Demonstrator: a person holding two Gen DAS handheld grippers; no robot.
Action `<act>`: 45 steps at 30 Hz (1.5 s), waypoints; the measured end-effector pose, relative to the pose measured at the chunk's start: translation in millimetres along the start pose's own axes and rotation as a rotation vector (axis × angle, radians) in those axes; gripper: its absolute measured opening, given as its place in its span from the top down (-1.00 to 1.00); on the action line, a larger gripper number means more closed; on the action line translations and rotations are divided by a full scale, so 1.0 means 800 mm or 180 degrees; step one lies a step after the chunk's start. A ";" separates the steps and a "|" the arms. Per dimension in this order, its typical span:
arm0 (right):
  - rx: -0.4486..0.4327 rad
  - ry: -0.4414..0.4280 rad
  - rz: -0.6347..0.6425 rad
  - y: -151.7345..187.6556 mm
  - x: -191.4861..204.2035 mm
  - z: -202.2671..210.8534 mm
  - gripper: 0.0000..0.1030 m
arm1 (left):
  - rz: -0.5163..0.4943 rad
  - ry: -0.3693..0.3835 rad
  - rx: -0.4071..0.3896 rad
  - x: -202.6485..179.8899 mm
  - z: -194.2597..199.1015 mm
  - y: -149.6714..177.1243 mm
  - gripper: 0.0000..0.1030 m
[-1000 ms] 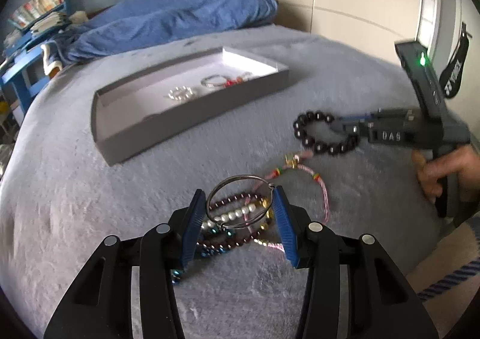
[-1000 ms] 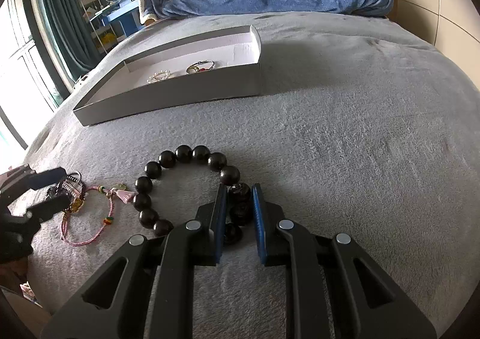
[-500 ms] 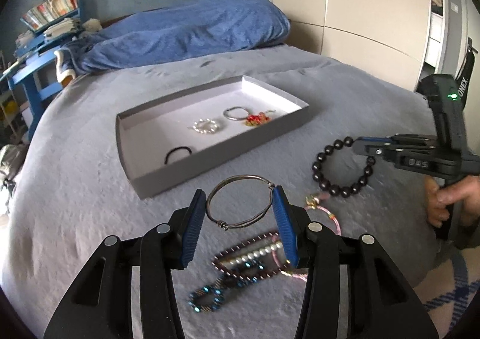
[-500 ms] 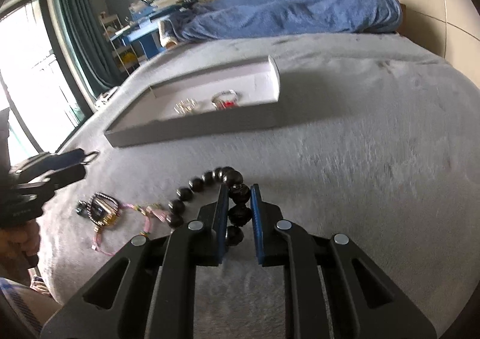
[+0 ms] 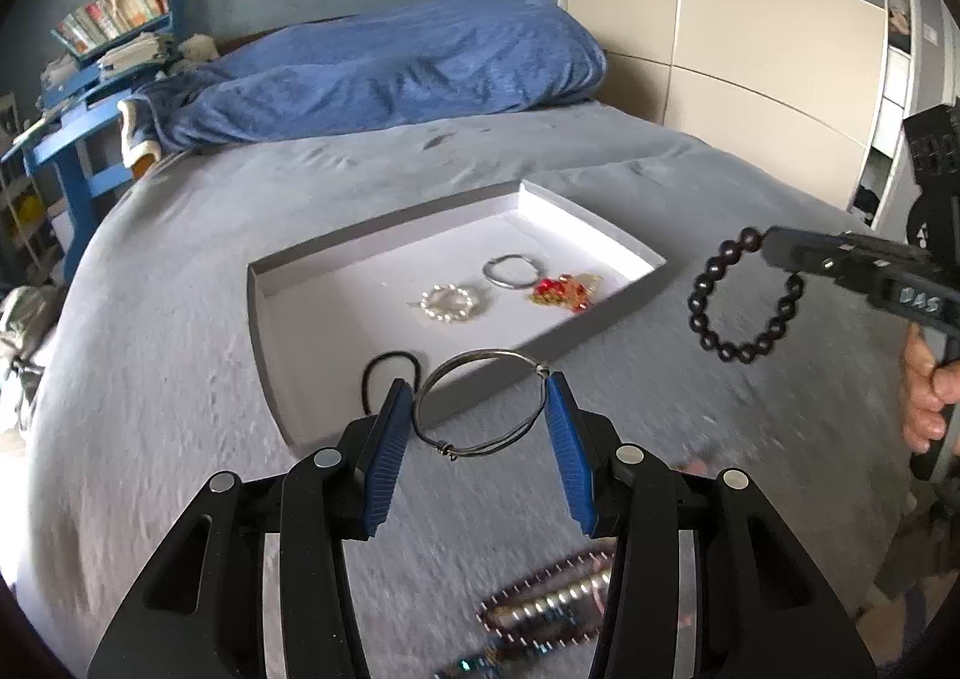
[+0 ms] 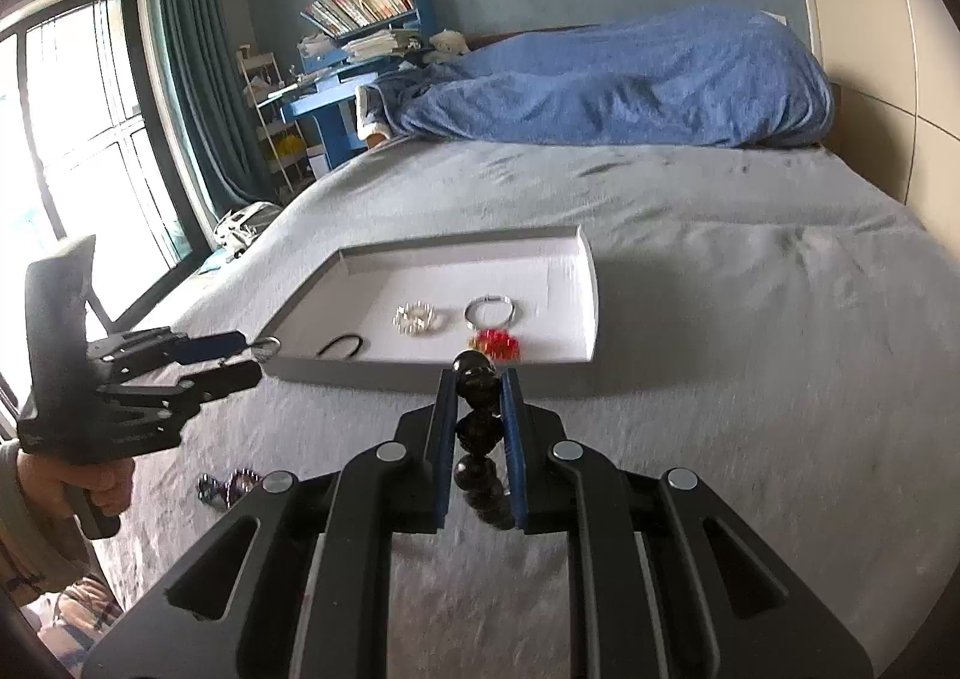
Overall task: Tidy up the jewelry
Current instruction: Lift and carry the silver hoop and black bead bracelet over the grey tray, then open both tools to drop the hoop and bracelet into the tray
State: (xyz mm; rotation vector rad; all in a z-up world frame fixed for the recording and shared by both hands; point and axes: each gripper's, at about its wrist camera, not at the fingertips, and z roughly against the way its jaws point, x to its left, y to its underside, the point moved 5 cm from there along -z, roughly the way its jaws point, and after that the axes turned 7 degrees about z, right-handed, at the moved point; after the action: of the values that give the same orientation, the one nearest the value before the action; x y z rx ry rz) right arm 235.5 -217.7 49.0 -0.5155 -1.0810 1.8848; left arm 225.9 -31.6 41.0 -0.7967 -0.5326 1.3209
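My left gripper [image 5: 480,403] is shut on a thin silver wire bangle [image 5: 480,448] and holds it in the air just before the near edge of the grey tray [image 5: 267,319]. My right gripper [image 6: 477,397] is shut on a black bead bracelet [image 6: 477,433], which hangs from it in the left wrist view [image 5: 744,307], right of the tray. In the tray [image 6: 591,283] lie a pearl bracelet [image 5: 447,302], a silver ring bangle [image 5: 510,272], a red and gold piece [image 5: 561,292] and a black hair band [image 5: 390,373].
Several bracelets [image 5: 546,607] lie on the grey bed cover below my left gripper; they also show in the right wrist view [image 6: 231,484]. A blue duvet [image 5: 372,72] lies at the head of the bed. A wardrobe [image 5: 750,48] stands at the right.
Both grippers have risen off the bed with their pieces and moved toward the tray. The black bead bracelet now hangs free in the air.
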 end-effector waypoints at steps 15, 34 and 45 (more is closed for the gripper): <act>-0.0046 -0.0205 0.0446 -0.114 0.043 -0.080 0.72 | 0.0253 -0.0243 0.0224 0.066 -0.077 -0.061 0.09; 0.0866 0.0053 0.0380 -0.115 -0.011 -0.256 0.72 | 0.0258 -0.0330 0.0779 0.093 -0.169 -0.062 0.09; 0.1053 0.0217 0.0359 -0.082 -0.042 -0.270 0.72 | 0.0206 -0.0373 0.0874 0.092 -0.175 -0.056 -0.13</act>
State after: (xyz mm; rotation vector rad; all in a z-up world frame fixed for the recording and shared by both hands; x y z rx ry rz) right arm 435.9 -127.6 -13.9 -0.4526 -0.6882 2.0772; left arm 373.0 9.2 -20.3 -0.5161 -0.4084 1.4697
